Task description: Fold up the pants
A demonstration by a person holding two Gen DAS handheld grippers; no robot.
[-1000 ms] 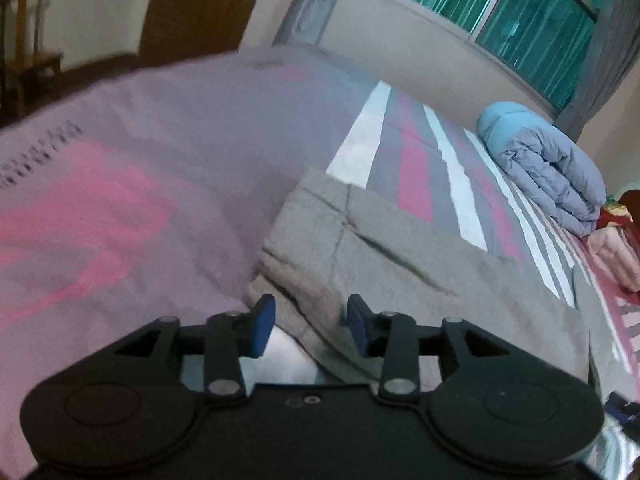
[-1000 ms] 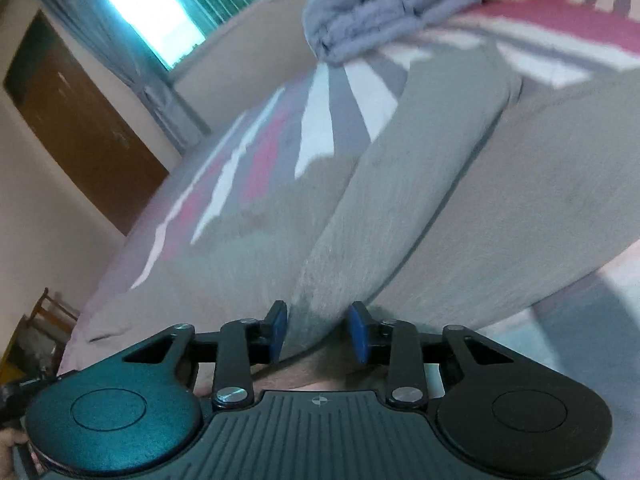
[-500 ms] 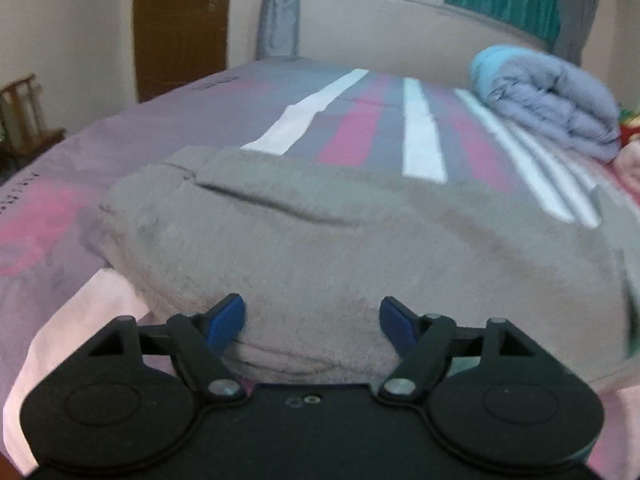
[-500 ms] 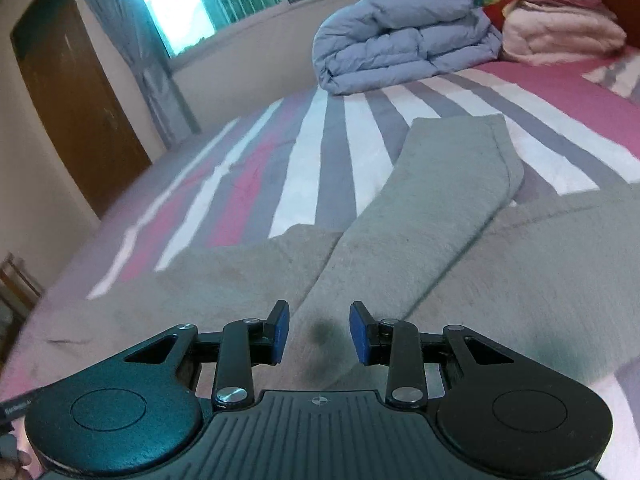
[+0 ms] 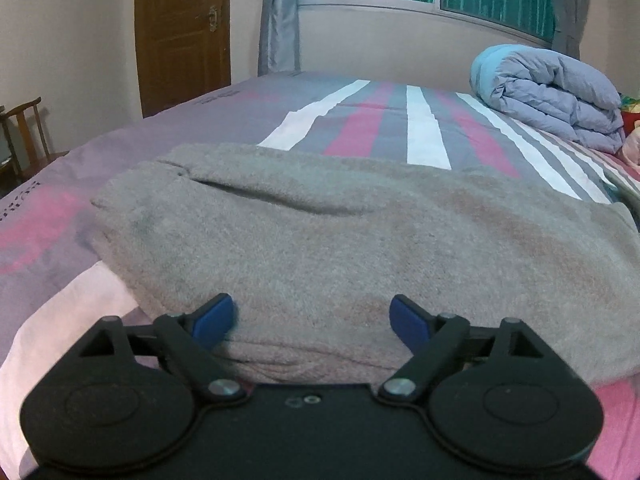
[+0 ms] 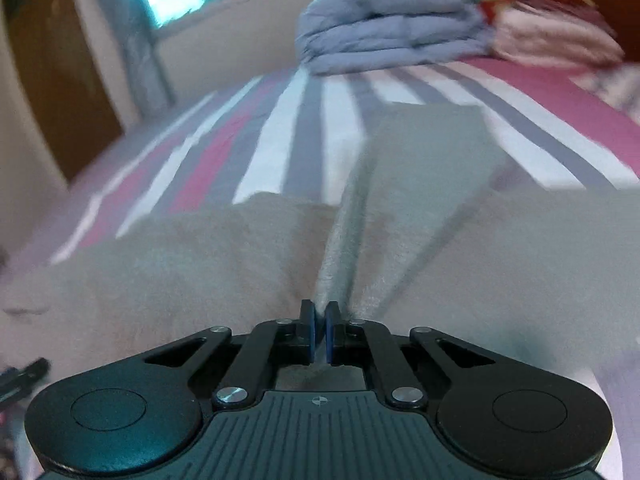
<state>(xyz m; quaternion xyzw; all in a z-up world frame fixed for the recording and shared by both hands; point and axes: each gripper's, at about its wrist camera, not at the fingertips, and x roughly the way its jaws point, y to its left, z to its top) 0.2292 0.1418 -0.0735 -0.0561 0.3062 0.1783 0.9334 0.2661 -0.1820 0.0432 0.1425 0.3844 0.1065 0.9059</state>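
The right gripper [image 6: 319, 334] has just closed and pinches a ridge of the grey pants [image 5: 340, 240] on the bed [image 5: 360, 128]. The left gripper [image 5: 312, 318] has just opened wide over the near hem, holding nothing, so a new fold seems to begin.

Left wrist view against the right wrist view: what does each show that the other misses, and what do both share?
Only the left wrist view shows the open left gripper with the grey fleece pants' near edge between its blue pads, unpinched, plus a wooden chair. Its jaws have just been opening.

Only the right wrist view shows the right gripper, just closed on a ridge of the pants, a narrow pant leg reaching up the bed, and a pink folded pile.

Both show the striped bedsheet, the folded blue duvet and the brown door.
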